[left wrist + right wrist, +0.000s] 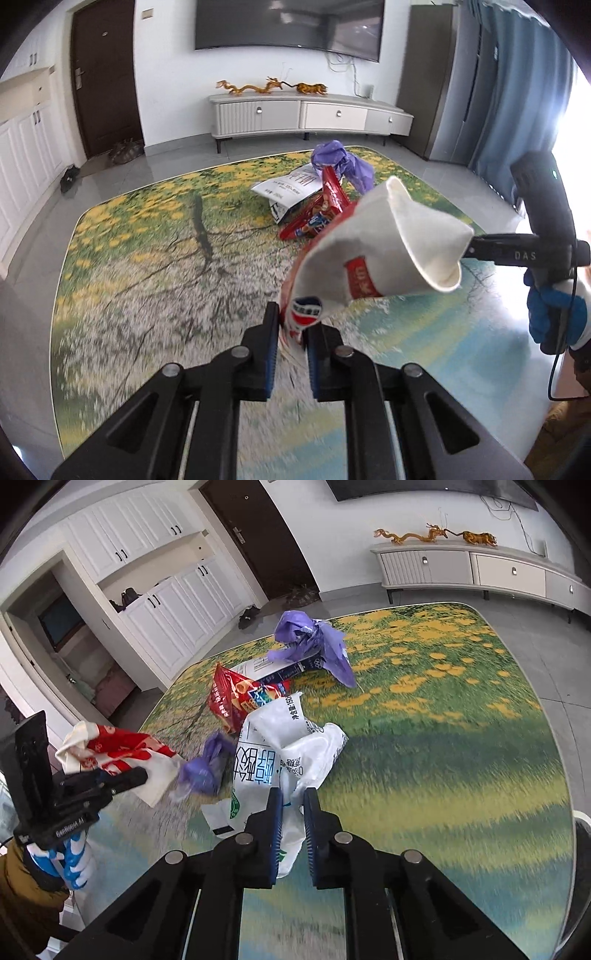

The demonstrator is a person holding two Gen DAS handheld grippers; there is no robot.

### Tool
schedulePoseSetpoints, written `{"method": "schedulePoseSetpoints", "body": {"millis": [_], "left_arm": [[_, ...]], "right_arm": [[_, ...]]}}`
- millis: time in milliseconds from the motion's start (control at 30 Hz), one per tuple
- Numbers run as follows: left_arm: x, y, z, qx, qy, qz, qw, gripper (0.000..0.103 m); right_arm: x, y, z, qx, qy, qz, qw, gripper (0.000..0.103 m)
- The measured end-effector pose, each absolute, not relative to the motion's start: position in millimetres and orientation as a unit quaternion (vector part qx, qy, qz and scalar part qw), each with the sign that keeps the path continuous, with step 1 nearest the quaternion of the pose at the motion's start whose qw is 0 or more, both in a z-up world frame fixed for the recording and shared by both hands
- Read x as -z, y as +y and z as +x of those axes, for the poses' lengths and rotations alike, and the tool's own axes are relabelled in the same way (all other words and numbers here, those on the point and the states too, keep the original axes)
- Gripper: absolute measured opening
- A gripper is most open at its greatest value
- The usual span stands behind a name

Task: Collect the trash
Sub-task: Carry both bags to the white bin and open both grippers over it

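Observation:
My left gripper (291,325) is shut on a crushed red-and-white paper cup (384,251) and holds it above the rug; the cup also shows in the right wrist view (122,753). My right gripper (293,799) is shut on a white plastic wrapper with black print (280,753), lifted off the rug. On the rug lie a red snack bag (236,698), a purple plastic bag (314,642), a white-and-blue carton (291,188) and a small purple scrap (207,764). The right gripper body (546,236) shows at the right of the left wrist view.
A flowered rug (147,258) covers the grey tile floor. A white TV cabinet (310,114) stands at the far wall under a wall TV (288,26). A dark door (103,74) and white cupboards (147,590) are at the left. Blue curtains (517,92) hang at the right.

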State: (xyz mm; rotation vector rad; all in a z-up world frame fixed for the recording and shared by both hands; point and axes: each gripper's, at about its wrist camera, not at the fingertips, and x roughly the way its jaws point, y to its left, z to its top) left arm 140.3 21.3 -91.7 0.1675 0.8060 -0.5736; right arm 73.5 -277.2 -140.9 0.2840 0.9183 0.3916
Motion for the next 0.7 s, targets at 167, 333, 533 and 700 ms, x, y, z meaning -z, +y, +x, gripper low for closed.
{"method": "schedulePoseSetpoints", "body": {"millis": [167, 333, 533, 700], "left_arm": [[87, 33, 122, 0.277, 0.396, 0.034, 0.875, 0.013], [78, 38, 105, 0.281, 0.394, 0.002, 0.875, 0.013], [69, 33, 92, 0.284, 0.395, -0.014, 0.874, 0.013], [65, 23, 86, 0.289, 0.399, -0.024, 0.87, 0.013]], "right_arm": [[134, -292, 50, -0.187, 0.428, 0.146, 0.872, 0.01], [123, -301, 35, -0.192, 0.411, 0.154, 0.878, 0.01], [112, -310, 18, -0.195, 0.393, 0.165, 0.883, 0.01], [104, -322, 1, -0.199, 0.376, 0.174, 0.888, 0.01]]}}
